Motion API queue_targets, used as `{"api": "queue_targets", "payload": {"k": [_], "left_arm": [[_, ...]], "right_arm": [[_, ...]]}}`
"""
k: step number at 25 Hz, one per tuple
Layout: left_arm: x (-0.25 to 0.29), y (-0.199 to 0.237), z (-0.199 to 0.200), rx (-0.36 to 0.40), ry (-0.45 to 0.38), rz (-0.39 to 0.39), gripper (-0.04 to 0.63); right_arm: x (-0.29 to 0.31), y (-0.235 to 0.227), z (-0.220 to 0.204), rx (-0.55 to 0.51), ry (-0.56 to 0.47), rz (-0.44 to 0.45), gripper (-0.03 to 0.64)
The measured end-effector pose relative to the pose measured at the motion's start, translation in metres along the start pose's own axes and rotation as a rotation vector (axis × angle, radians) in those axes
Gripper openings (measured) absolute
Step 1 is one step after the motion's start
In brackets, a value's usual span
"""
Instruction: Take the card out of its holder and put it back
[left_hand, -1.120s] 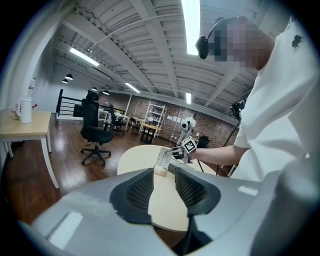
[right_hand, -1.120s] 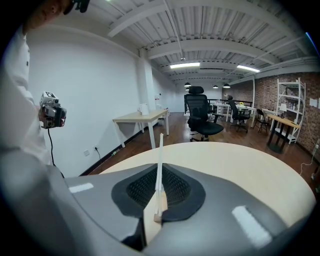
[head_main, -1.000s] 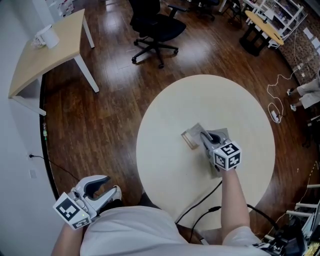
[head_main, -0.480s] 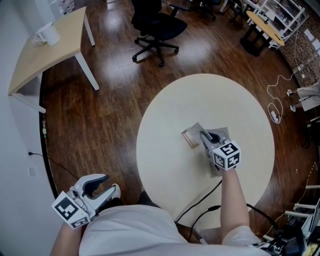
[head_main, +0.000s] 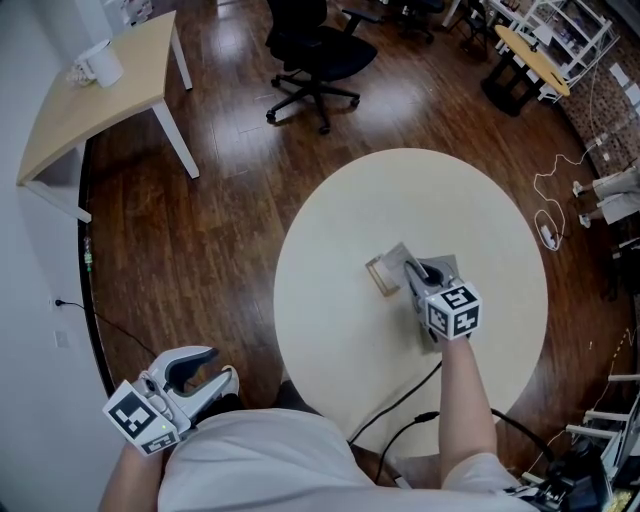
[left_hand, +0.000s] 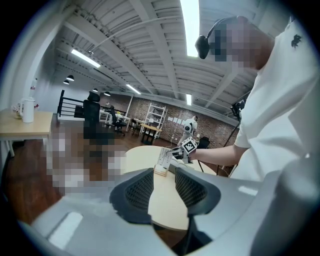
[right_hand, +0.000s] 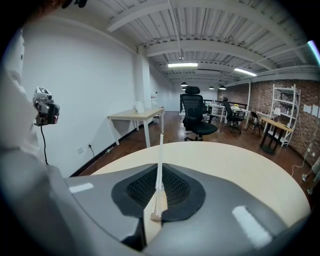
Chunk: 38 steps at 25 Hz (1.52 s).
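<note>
Now the right gripper (head_main: 408, 272) is clamped on the thin white card (right_hand: 160, 160) standing in its small wooden holder (right_hand: 156, 212) near the centre of the round cream table (head_main: 340, 330), left gripper (head_main: 212, 377) gaping empty off its seven o'clock edge.

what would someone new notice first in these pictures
The big round table fills the middle of the head view, and near its centre the right claw is shut on a thin card that shows edge-on between its pads. The left claw hangs open and empty, low at the person's left side, off the table. A black office chair stands beyond.
</note>
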<state>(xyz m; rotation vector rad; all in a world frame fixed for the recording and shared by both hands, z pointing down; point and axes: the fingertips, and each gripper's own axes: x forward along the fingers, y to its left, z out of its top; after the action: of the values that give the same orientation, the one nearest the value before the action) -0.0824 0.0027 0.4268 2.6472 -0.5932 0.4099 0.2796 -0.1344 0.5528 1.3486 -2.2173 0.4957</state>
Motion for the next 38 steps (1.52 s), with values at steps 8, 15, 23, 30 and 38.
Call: {"api": "queue_targets", "payload": {"k": [8,15,23,30,38], "left_arm": [[-0.003,-0.001,-0.003,-0.004,-0.004,0.005,0.143],[-0.005,-0.001,-0.004,-0.012,-0.006,0.015,0.141],[-0.008,-0.002,-0.006,-0.016,-0.004,0.024,0.141],[-0.004,-0.002,-0.006,-0.029,0.004,0.038,0.141],[-0.005,-0.004,-0.011,-0.047,0.028,0.056,0.141]], "right_arm": [[0.003,0.001,0.002,0.017,0.001,-0.001,0.021],[0.007,0.002,0.0,-0.001,0.013,0.003,0.021],[0.012,0.003,-0.015,0.02,0.005,0.025,0.021],[0.023,0.003,-0.031,0.034,0.011,0.064,0.021],[0.03,0.004,-0.044,0.047,0.004,0.079,0.021]]}}
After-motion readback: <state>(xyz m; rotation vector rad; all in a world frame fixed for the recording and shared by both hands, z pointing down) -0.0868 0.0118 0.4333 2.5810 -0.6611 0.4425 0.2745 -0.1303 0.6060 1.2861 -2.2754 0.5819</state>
